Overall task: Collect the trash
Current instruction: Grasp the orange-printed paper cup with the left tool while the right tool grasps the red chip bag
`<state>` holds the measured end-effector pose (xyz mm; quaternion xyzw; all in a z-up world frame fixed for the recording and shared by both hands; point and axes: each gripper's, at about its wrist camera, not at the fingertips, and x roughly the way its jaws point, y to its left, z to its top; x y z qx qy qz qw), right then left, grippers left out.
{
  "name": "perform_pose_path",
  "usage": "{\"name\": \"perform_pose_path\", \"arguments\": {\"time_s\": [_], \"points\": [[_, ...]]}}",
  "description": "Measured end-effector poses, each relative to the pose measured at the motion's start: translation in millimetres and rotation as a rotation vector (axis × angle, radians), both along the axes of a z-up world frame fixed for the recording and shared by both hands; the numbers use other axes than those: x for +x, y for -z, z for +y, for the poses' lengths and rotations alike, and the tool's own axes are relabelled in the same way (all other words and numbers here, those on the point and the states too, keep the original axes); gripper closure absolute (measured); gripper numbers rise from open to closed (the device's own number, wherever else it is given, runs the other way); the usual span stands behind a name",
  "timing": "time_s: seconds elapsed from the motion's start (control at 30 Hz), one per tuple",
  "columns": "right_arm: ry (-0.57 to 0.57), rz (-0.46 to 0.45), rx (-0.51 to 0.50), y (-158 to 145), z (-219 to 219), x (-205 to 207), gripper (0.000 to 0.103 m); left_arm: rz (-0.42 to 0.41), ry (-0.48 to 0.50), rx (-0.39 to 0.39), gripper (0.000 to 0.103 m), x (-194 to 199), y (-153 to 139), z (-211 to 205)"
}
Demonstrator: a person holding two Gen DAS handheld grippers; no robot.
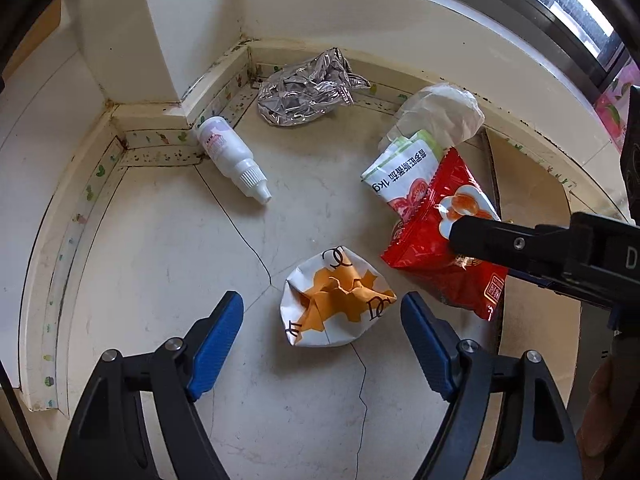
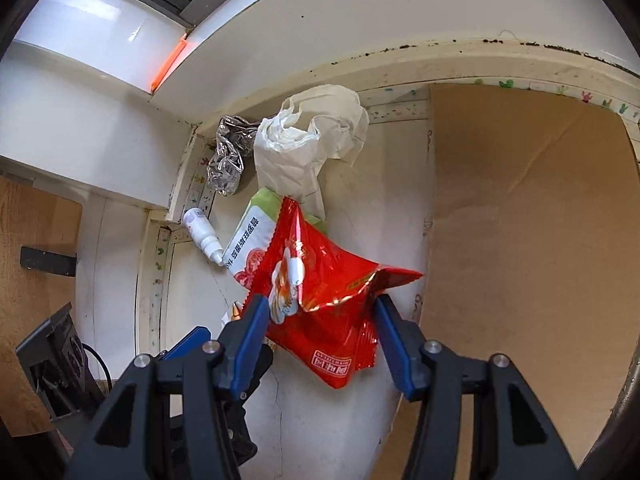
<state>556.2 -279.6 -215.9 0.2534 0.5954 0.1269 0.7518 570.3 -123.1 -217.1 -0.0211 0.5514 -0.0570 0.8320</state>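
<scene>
Two grippers coming down on floor trash piled in a wall corner

The brown cardboard sheet point(image 2: 528, 240) is lying along the right wall, leaving open floor point(image 1: 168, 248) to the left. Right gripper point(image 2: 320, 320) is straddling the crinkly red foil snack bag point(image 2: 320, 280), jaws half-wide, pads not clearly pinching, so closing low on the bag should be working best. Left gripper point(image 1: 322, 312) is hanging wide around the crumpled white-and-orange paper cup point(image 1: 334, 300), mid-floor, well clear of the skirting.
</scene>
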Motion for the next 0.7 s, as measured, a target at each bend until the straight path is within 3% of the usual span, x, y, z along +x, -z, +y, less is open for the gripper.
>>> {"name": "perform_pose_path", "arguments": {"time_s": [0.17,0.43,0.7], "points": [[0.001,-0.006,-0.007,6,5,-2,0.048,0.018,0.014,-0.044,0.045,6,8,0],[-0.027,-0.044,-0.029,0,5,-16,0.077,-0.018,-0.002,0.000,0.047,-2,3,-3],[-0.051,-0.094,-0.003,-20,0,-50,0.081,-0.068,-0.035,-0.033,0.047,-37,-32,13]]}}
